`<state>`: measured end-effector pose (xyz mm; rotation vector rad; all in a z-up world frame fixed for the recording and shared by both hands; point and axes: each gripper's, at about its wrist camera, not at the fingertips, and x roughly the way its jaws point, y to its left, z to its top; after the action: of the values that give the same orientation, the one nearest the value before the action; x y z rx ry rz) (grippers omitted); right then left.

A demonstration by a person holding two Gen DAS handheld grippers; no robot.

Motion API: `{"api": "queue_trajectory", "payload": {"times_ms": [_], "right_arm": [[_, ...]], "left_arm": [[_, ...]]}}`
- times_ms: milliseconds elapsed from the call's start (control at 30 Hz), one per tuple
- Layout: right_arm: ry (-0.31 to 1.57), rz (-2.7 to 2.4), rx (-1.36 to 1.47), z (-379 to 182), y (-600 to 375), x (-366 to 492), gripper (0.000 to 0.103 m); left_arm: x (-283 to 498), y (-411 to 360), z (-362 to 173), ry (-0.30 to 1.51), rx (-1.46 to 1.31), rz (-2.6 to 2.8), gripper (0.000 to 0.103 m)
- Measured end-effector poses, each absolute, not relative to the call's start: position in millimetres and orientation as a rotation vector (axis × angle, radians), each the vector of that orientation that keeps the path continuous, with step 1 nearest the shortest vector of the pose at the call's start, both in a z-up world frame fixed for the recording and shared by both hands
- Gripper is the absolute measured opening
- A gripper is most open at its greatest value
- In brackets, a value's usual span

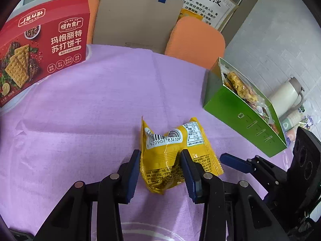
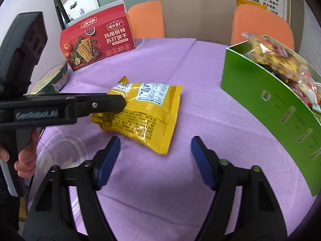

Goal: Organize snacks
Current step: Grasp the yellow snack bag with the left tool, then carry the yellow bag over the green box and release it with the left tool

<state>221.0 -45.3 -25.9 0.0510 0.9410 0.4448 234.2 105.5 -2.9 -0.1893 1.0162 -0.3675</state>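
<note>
Your left gripper (image 1: 160, 170) has its two blue pads pressed into the near end of the yellow snack packet (image 1: 172, 154), and the foil buckles between them, which reads as a real pinch rather than a loose straddle. You hold it by that end, I judge, so the rest of the packet hangs clear ahead of the fingers and can go nose-first into something narrow. The packet sits low over the purple tablecloth (image 1: 90, 104); whether its far edge touches the cloth or hangs just above it, I cannot tell from either view. Your right gripper (image 2: 155, 158) waits just behind the packet with its fingers spread wide and nothing between them, probably kept there as a spare hand to steady either the packet or the container. The green box (image 2: 260, 92) stands to your right with its top open and other wrapped snacks already showing above its rim, so it looks like the collecting place, and the packet is well apart from it for now. The red cracker box (image 1: 40, 46) stands upright at the far left edge of the table, out of the way of that path.
</note>
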Motion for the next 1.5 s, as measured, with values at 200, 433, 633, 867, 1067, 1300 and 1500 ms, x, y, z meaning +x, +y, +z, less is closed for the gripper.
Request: {"api": "queue_trajectory", "payload": {"times_ms": [200, 433, 633, 867, 1067, 1300, 1500], "right_arm": [[0.956, 0.486, 0.096, -30.3, -41.2, 231.1, 0.034], [0.941, 0.459, 0.090, -25.7, -43.3, 219.3, 0.022], [0.888, 0.413, 0.099, -9.6, -63.2, 193.8, 0.019], [0.784, 0.326, 0.171, 22.0, -113.9, 167.2, 0.019], [0.702, 0.237, 0.193, 45.3, -162.6, 153.5, 0.019], [0.674, 0.126, 0.255, 50.7, -226.4, 157.6, 0.019], [0.676, 0.071, 0.287, 41.7, -265.9, 174.6, 0.019]], "left_arm": [[240.3, 105.0, -7.1, 1.020, -0.173, -0.375, 0.041], [227.4, 93.2, -5.0, 1.007, -0.151, -0.374, 0.027], [207.1, 66.6, 16.8, 0.969, -0.096, -0.397, 0.024], [192.1, 12.2, 60.6, 0.885, -0.006, -0.473, 0.024], [194.6, -42.2, 88.3, 0.829, 0.030, -0.560, 0.024], [212.3, -109.3, 94.2, 0.812, 0.064, -0.661, 0.024], [236.1, -151.3, 81.7, 0.821, 0.089, -0.698, 0.024]]}}
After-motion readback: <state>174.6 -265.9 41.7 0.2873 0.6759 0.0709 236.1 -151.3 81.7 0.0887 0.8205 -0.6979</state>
